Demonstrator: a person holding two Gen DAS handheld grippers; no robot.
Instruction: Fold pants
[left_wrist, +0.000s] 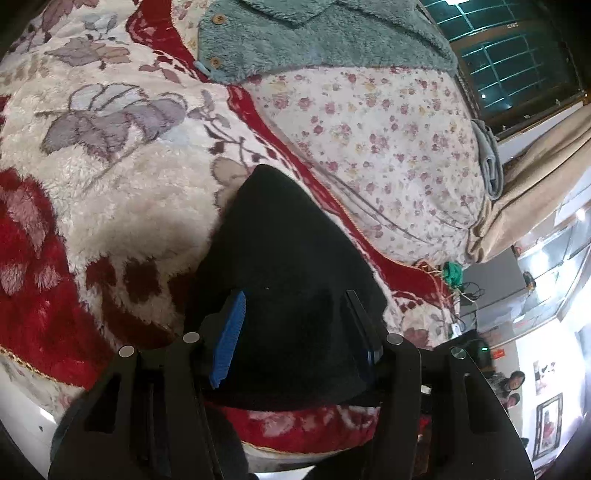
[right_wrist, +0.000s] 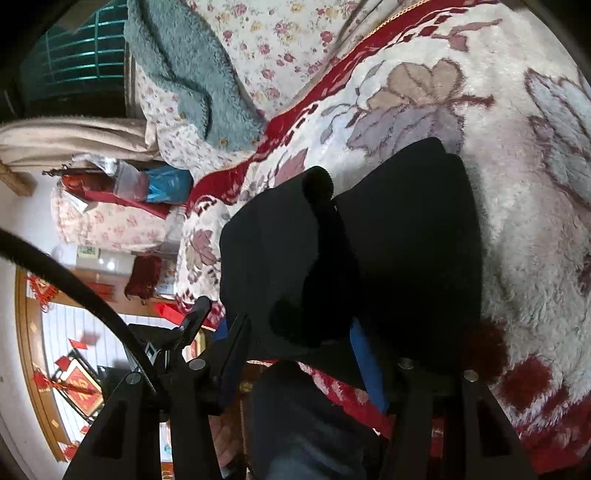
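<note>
The black pants (left_wrist: 284, 258) lie bunched on a red-and-white floral fleece blanket (left_wrist: 122, 173). My left gripper (left_wrist: 295, 325) stands open with the black cloth between its blue-padded fingers (left_wrist: 229, 336). In the right wrist view the pants (right_wrist: 388, 240) are folded over in layers, with a raised fold near the middle. My right gripper (right_wrist: 295, 339) is open wide, its fingers on either side of the near edge of the cloth; one blue pad (right_wrist: 369, 369) shows at the right.
A teal fleece garment (left_wrist: 314, 33) lies on a flowered quilt (left_wrist: 388, 147) beyond the pants. The bed edge and room clutter show at the right in the left wrist view and at the left (right_wrist: 92, 221) in the right wrist view.
</note>
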